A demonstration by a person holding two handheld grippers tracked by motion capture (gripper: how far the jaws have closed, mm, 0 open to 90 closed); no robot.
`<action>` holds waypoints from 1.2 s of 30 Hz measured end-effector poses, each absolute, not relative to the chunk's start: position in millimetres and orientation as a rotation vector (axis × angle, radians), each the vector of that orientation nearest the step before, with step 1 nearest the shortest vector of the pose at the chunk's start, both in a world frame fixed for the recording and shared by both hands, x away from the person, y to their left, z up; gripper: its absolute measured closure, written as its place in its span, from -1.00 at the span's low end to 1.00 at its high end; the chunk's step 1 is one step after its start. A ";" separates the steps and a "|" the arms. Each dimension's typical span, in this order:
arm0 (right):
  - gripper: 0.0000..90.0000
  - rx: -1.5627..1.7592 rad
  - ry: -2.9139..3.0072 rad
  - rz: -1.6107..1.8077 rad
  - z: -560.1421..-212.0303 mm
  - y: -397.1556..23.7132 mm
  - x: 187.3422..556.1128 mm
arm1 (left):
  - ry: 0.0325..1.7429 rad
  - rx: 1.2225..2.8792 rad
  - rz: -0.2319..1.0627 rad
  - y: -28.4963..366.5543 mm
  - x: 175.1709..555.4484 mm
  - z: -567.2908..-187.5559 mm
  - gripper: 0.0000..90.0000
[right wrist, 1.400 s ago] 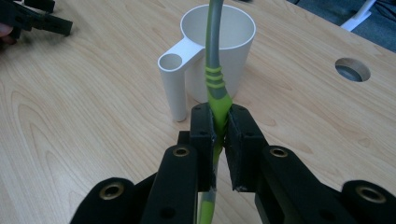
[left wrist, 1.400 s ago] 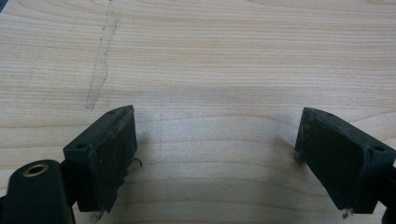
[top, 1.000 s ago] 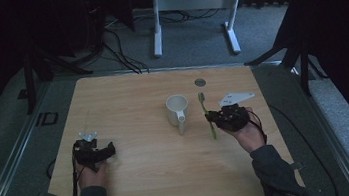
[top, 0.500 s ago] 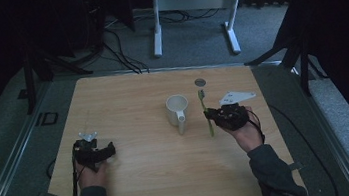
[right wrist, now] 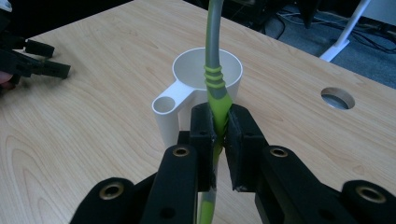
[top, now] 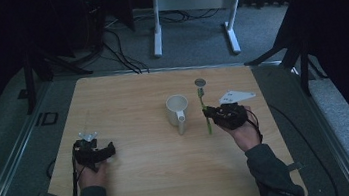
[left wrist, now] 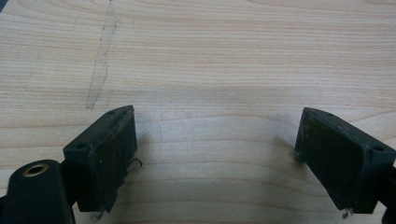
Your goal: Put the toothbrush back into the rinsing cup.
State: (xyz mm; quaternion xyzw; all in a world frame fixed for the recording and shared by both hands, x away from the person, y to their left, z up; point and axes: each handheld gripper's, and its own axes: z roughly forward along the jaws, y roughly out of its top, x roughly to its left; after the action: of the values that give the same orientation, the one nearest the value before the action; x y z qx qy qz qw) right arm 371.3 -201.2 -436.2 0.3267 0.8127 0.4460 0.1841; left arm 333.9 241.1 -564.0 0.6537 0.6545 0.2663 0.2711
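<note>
High view: I see a light wood desk (top: 147,182) in a dark room w/ grey carpet around it. Behind the desk stands a white frame (top: 191,5) on the floor, and black cables lie near it. A white cup (top: 178,110) sits near the middle of the desk, handle toward me. A small round hole (top: 200,81) is in the desk top, beyond the cup. My right hand-held gripper (top: 215,117) is just right of the cup and pinches a green and grey toothbrush (top: 205,114), which runs from the gripper up toward the hole. My left hand-held gripper (top: 108,152) is low on the left side, well apart from the cup, nothing in it.

Left gripper view: the left hand-held gripper (left wrist: 215,158) hangs over bare wood, jaws spread wide, nothing btwn them. The wood has a pale scratch mark (left wrist: 100,70).

Right gripper view: the right hand-held gripper (right wrist: 223,133) is clenched tight on the toothbrush (right wrist: 215,88) at its green grip part. The grey neck goes up past the cup (right wrist: 201,93), which stands right behind it. The hole (right wrist: 337,98) is off to the right.
</note>
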 end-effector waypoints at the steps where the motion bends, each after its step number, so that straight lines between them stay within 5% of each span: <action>1: 0.82 0.923 2.288 1.262 -436.0 -200.5 371.3 | 1.763 1.761 0.717 241.1 333.9 -564.0 -0.70; 36: 0.81 0.914 2.234 1.332 -430.0 -190.9 376.0 | 1.763 1.758 0.717 241.0 334.0 -564.1 -0.70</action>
State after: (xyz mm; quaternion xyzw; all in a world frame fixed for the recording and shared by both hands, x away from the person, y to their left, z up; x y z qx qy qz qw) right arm 376.0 -190.9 -430.0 0.3253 0.7954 0.4742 0.1914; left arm 334.0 241.0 -564.1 0.6530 0.6547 0.2664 0.2720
